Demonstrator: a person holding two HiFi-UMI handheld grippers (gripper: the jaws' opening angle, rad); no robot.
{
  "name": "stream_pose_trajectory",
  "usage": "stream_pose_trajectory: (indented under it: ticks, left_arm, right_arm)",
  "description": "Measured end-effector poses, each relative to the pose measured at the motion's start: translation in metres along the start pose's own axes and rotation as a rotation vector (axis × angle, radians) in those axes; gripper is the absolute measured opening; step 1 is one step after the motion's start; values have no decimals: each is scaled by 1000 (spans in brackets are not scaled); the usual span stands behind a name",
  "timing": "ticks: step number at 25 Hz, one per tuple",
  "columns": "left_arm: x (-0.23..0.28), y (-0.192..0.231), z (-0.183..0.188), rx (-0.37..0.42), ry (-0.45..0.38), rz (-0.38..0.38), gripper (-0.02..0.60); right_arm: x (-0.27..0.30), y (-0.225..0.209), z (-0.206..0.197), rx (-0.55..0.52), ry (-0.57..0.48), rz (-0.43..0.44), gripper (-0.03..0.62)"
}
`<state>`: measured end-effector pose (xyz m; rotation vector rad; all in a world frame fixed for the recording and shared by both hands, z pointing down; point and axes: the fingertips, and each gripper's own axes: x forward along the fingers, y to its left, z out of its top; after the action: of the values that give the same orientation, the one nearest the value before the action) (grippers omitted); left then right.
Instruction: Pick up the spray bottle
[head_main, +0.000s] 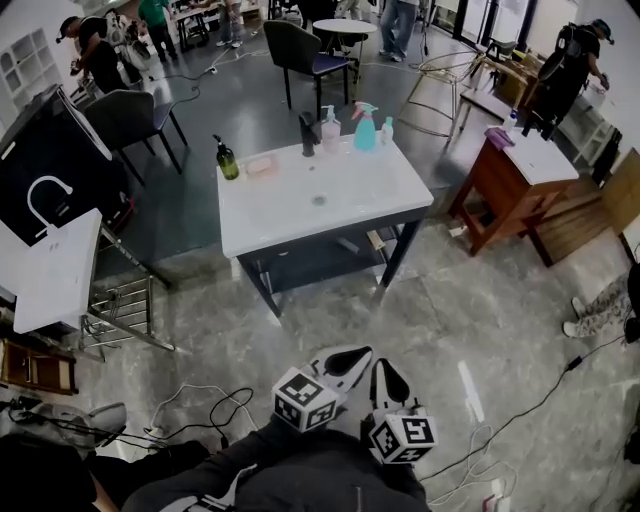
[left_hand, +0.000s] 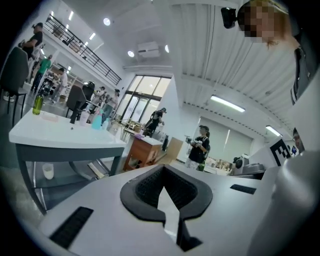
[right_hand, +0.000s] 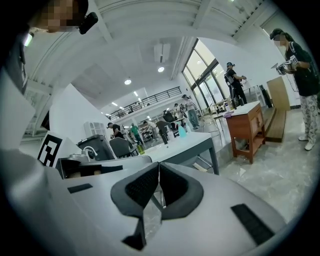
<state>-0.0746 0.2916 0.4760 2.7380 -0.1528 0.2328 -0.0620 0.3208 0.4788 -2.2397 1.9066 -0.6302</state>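
Plainly well short: the teal plastic spray bottle with pink trigger (head_main: 365, 127) stands at the far edge of the white sink-topped table (head_main: 290, 215). Left gripper (head_main: 352, 358) and right gripper (head_main: 381, 372) are both closed and empty — best to open one early and approach level.

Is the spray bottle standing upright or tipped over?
Upright: the spray bottle stands on its base on the white counter, trigger head on top.

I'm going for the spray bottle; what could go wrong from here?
The spray bottle stands close between the pump bottle and a small white bottle; a careless reach may topple either. The left hand-held gripper and right hand-held gripper are shut; one must open first. Floor cables could trip you.
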Motion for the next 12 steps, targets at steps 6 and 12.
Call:
stream_pose_trajectory:
  ticks: [6, 12]
  left_arm:
    - [56, 55, 57, 9, -21, -38, 6]
    - [91, 118, 90, 24, -6, -32, 6]
  right_arm:
    - [75, -23, 44, -69, -11, -21, 11]
    - [144, -45, 77, -45, -40, -61, 11]
